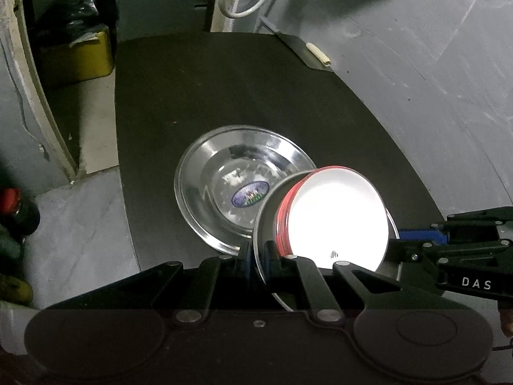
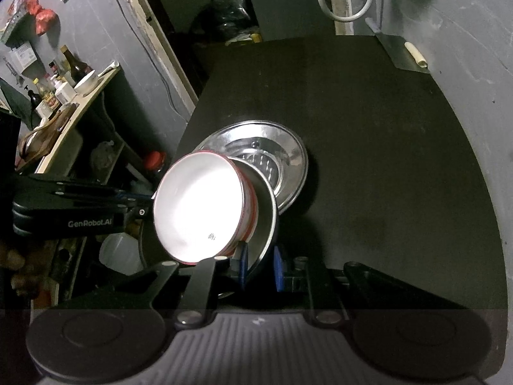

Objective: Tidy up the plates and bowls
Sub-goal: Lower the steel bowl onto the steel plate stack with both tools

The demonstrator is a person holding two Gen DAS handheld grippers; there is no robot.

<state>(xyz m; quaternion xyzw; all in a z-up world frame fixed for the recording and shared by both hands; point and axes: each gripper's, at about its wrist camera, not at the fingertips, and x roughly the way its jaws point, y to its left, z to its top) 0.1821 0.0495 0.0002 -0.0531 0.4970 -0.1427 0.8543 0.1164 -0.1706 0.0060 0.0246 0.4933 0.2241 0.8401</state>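
The left claw (image 1: 259,258) is clamped on the near rim of a tilted steel plate (image 1: 267,215) that carries a white bowl with a red band (image 1: 336,221). This pair hangs above the dark worktop (image 1: 224,89), overlapping a second steel plate (image 1: 221,173) lying flat there. The right claw (image 2: 260,264) is clamped on the opposite rim of the tilted plate.

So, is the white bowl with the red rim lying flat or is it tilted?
Tilted. The white bowl sits on a steel plate held at a steep slant, its opening facing both cameras, above the plate on the table.

Both wrist views, close, angled down, sharing the black table (image 1: 198,96)
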